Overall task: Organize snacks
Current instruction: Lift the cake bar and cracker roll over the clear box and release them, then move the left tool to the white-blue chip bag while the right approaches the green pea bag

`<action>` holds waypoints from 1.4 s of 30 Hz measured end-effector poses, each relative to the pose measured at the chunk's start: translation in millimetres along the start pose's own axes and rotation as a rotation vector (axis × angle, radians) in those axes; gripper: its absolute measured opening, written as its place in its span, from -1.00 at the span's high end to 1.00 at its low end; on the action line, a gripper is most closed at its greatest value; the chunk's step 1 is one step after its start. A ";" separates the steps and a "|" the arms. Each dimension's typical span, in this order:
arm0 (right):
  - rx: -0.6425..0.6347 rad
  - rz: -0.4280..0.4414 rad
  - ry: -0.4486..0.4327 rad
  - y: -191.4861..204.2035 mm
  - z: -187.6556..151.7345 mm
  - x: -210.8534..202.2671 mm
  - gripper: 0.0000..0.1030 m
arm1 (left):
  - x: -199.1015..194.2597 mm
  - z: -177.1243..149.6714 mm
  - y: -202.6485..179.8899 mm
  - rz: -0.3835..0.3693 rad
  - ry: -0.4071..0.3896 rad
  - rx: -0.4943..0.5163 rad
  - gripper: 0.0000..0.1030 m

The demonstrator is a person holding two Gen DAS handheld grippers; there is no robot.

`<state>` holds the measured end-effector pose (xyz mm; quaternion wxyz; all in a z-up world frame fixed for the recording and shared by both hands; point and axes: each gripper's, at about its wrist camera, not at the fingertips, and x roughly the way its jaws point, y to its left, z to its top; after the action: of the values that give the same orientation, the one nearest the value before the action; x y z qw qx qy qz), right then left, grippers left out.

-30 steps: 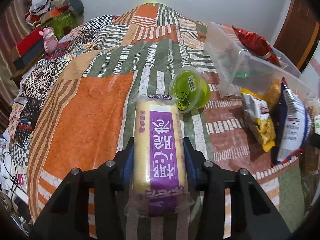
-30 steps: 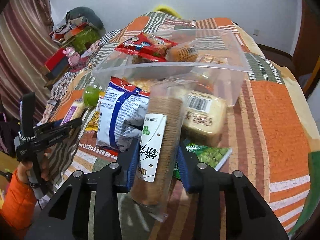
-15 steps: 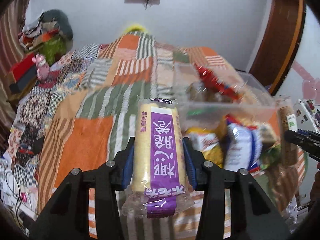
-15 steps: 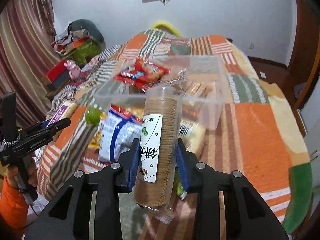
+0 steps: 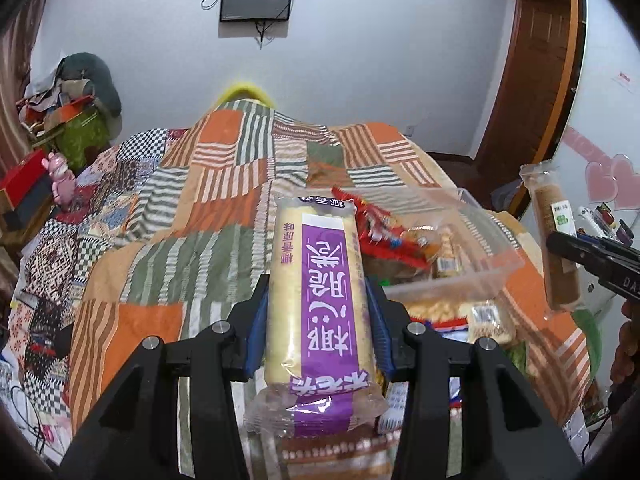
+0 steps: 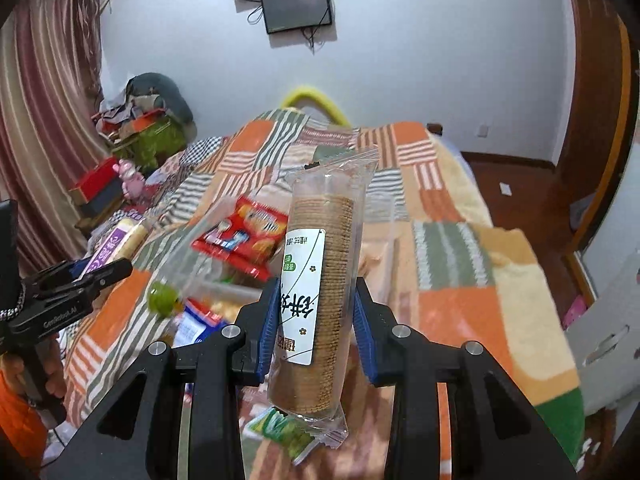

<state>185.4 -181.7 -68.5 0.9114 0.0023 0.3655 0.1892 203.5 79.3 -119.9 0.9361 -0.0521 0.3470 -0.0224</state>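
My left gripper (image 5: pixel 318 312) is shut on a long pale wafer pack with a purple label (image 5: pixel 320 288), held up above the bed. My right gripper (image 6: pixel 316 316) is shut on a clear sleeve of round brown biscuits (image 6: pixel 322 280), also lifted. A clear plastic bin (image 5: pixel 452 248) on the patchwork quilt holds a red snack bag (image 5: pixel 380 228) and small packets. The bin (image 6: pixel 192 256) and red bag (image 6: pixel 244 236) show in the right wrist view. Each gripper shows in the other's view, the right (image 5: pixel 560 242) and the left (image 6: pixel 124 268).
Loose snacks lie before the bin: a blue-white bag (image 6: pixel 196 326), a green jelly cup (image 6: pixel 162 304), a green packet (image 6: pixel 282 434). The quilt (image 5: pixel 224 184) covers the bed. Clutter and a pink toy (image 5: pixel 62 178) sit at left. A wooden door (image 5: pixel 532 80) is right.
Both grippers have risen and tilted up with their packs still held. The bin and loose snacks now sit lower and farther in both views.
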 end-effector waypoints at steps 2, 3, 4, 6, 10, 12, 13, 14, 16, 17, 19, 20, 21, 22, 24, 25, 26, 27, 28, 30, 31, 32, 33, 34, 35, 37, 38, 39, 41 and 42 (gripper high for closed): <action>0.005 -0.003 -0.005 -4.6 6.0 3.8 0.38 | 5.8 6.0 -2.0 -0.005 0.000 0.002 0.14; 0.006 -0.004 -0.007 -6.4 9.0 6.2 0.38 | 8.8 8.6 -3.1 -0.007 0.001 0.002 0.14; 0.006 -0.007 -0.009 -8.0 12.2 8.7 0.38 | 12.2 11.5 -3.6 -0.006 0.002 0.002 0.14; 0.002 -0.015 -0.014 -10.2 16.3 12.0 0.38 | 21.4 17.7 -2.7 -0.005 0.008 -0.001 0.14; -0.012 -0.025 -0.015 -10.1 25.7 24.6 0.38 | 38.3 26.8 -1.3 0.004 0.020 -0.001 0.14; -0.017 -0.027 -0.010 -11.6 30.1 33.7 0.38 | 46.6 30.4 -1.9 0.017 0.023 0.006 0.14; -0.017 -0.027 -0.007 -12.5 30.7 36.3 0.38 | 50.2 31.9 -1.5 0.021 0.025 0.007 0.14; -0.014 -0.027 -0.003 -13.5 32.4 41.4 0.38 | 55.3 33.6 -1.1 0.025 0.030 0.006 0.14; -0.005 -0.023 0.008 -15.9 34.6 50.5 0.38 | 64.4 36.0 -0.1 0.028 0.040 0.003 0.14; 0.000 -0.019 0.014 -16.0 34.9 55.6 0.38 | 67.9 36.8 0.0 0.030 0.044 0.002 0.14; 0.005 -0.019 0.031 -15.9 35.0 66.0 0.38 | 76.4 38.1 0.4 0.031 0.053 0.002 0.14; 0.005 -0.020 0.039 -16.0 34.7 70.0 0.38 | 79.2 38.0 0.0 0.034 0.058 0.004 0.14; 0.004 -0.020 0.050 -16.9 34.9 74.9 0.38 | 82.4 37.3 -1.0 0.037 0.062 0.008 0.14; 0.003 -0.022 0.062 -17.3 33.7 79.7 0.38 | 85.4 37.4 -1.6 0.039 0.065 0.012 0.14; -0.002 -0.023 0.090 -17.7 31.0 89.3 0.38 | 89.8 37.2 -2.6 0.048 0.070 0.017 0.14; -0.004 -0.025 0.104 -17.7 28.8 93.1 0.38 | 92.2 37.1 -2.1 0.049 0.074 0.016 0.14; -0.006 -0.026 0.115 -17.6 26.9 95.8 0.38 | 94.5 37.1 -1.3 0.047 0.080 0.014 0.14; -0.008 -0.026 0.127 -17.3 24.7 98.4 0.38 | 96.5 37.2 -0.6 0.042 0.085 0.012 0.14; -0.011 -0.026 0.137 -17.8 23.0 100.3 0.38 | 99.1 36.4 -0.7 0.033 0.094 0.009 0.14; -0.009 -0.023 0.154 -20.1 20.7 103.6 0.38 | 103.3 35.6 -2.1 0.023 0.107 0.014 0.14; -0.007 -0.019 0.163 -21.8 19.3 104.6 0.38 | 103.7 34.9 -2.6 0.022 0.109 0.018 0.14; -0.012 -0.016 0.163 -21.0 17.9 103.8 0.38 | 103.8 34.1 -4.1 0.023 0.109 0.023 0.14; -0.018 -0.017 0.163 -20.5 18.2 103.6 0.37 | 103.3 33.5 -4.9 0.027 0.106 0.026 0.14; -0.028 -0.017 0.165 -18.5 17.5 101.7 0.36 | 101.9 33.5 -5.7 0.028 0.102 0.029 0.14; -0.035 -0.015 0.170 -18.8 17.1 101.5 0.36 | 101.2 34.1 -5.6 0.024 0.103 0.032 0.13; -0.049 -0.016 0.178 -18.4 16.4 101.6 0.35 | 97.3 34.4 -7.0 0.017 0.102 0.036 0.13; -0.054 -0.017 0.180 -17.8 16.0 101.0 0.34 | 95.4 34.6 -7.3 0.017 0.102 0.039 0.12; -0.056 -0.018 0.178 -17.5 16.3 99.9 0.34 | 92.5 34.2 -8.0 0.017 0.101 0.041 0.11; -0.057 -0.029 0.162 -18.3 16.9 92.9 0.34 | 85.9 33.2 -8.5 0.016 0.099 0.042 0.09; -0.058 -0.021 0.159 -18.8 17.3 88.8 0.34 | 82.3 32.8 -8.7 0.015 0.098 0.041 0.08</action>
<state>262.1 -166.0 -117.6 0.8810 -0.0429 0.4311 0.1899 287.3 66.9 -147.5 0.9191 -0.0290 0.3922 -0.0249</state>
